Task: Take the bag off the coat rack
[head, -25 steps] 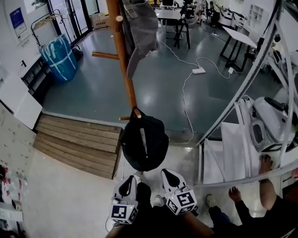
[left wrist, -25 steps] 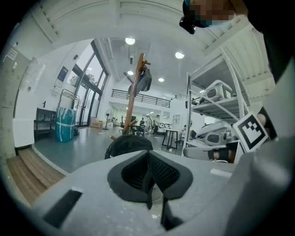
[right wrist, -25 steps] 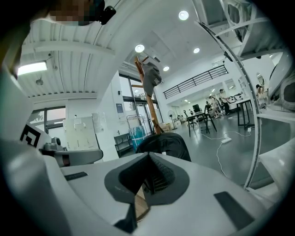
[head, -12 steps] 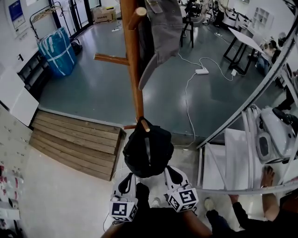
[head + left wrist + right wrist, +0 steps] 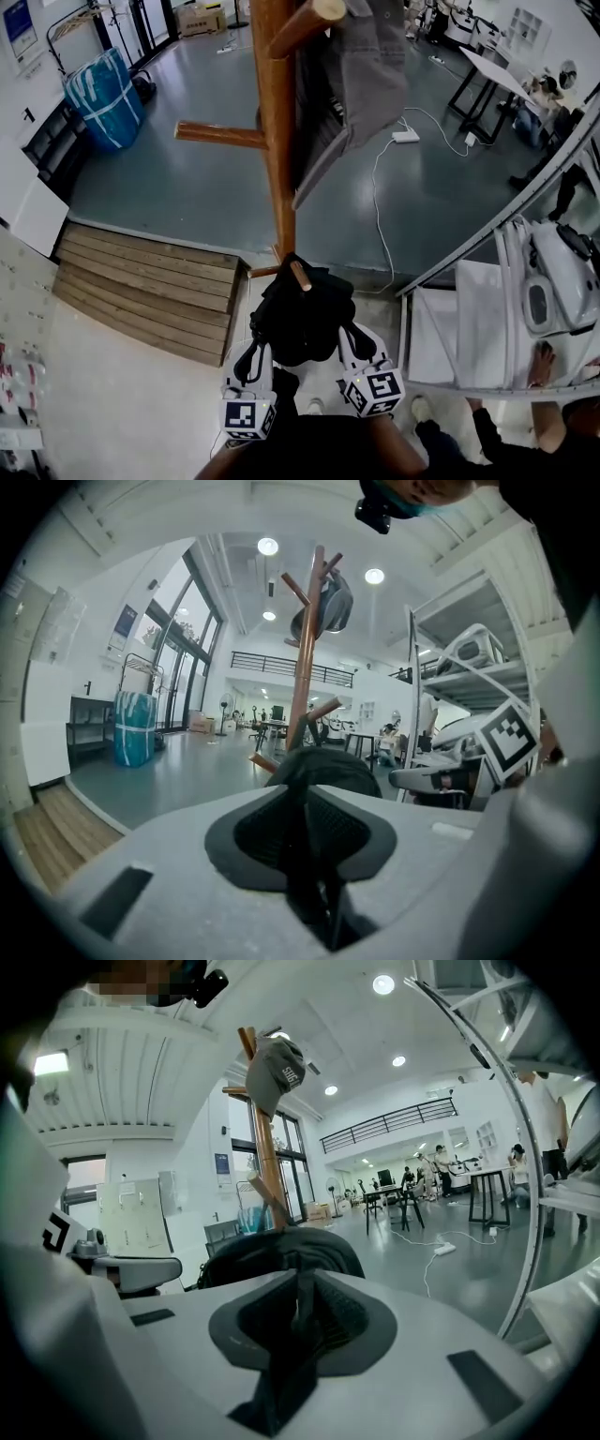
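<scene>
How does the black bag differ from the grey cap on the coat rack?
The bag is black and bulky; the cap is grey and thin, with its brim drooping downward. The bag hangs from a low peg, while the cap hangs near the top. Both hang on the same wooden coat rack.

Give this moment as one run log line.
black fabric bag: hangs on peg of wooden coat rack | left gripper: jaws just opening, empty | right gripper: shut, empty

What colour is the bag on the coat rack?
The bag is black, clearest in the head view.
</scene>
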Tool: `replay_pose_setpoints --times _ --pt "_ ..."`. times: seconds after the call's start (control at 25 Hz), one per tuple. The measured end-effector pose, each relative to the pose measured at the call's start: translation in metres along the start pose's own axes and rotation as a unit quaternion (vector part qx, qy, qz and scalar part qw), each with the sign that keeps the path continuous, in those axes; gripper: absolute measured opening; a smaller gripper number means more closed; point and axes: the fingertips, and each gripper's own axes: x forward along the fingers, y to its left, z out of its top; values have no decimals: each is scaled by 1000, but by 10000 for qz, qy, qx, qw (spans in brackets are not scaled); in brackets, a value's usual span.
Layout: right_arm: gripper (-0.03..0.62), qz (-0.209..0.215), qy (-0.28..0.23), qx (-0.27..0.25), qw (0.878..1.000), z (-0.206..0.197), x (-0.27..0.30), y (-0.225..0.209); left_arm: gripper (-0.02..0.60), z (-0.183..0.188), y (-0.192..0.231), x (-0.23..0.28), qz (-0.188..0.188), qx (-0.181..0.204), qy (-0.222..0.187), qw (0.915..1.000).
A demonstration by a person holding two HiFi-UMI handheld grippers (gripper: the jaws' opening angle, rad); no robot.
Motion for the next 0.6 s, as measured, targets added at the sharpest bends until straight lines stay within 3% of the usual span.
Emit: replay_pose_setpoints --times 0.2,0.36,0.6 --pt "82 -154 83 -56 9998 2 22 -14 158 -5 16 18 42 64 183 9998" --pt "126 -268 168 -72 9995 -3 35 -23 179 -11 24 30 5 48 330 9994" --pt "134 -488 81 -101 9987 0 41 -36 183 -19 27 41 -21 -8 432 9991"
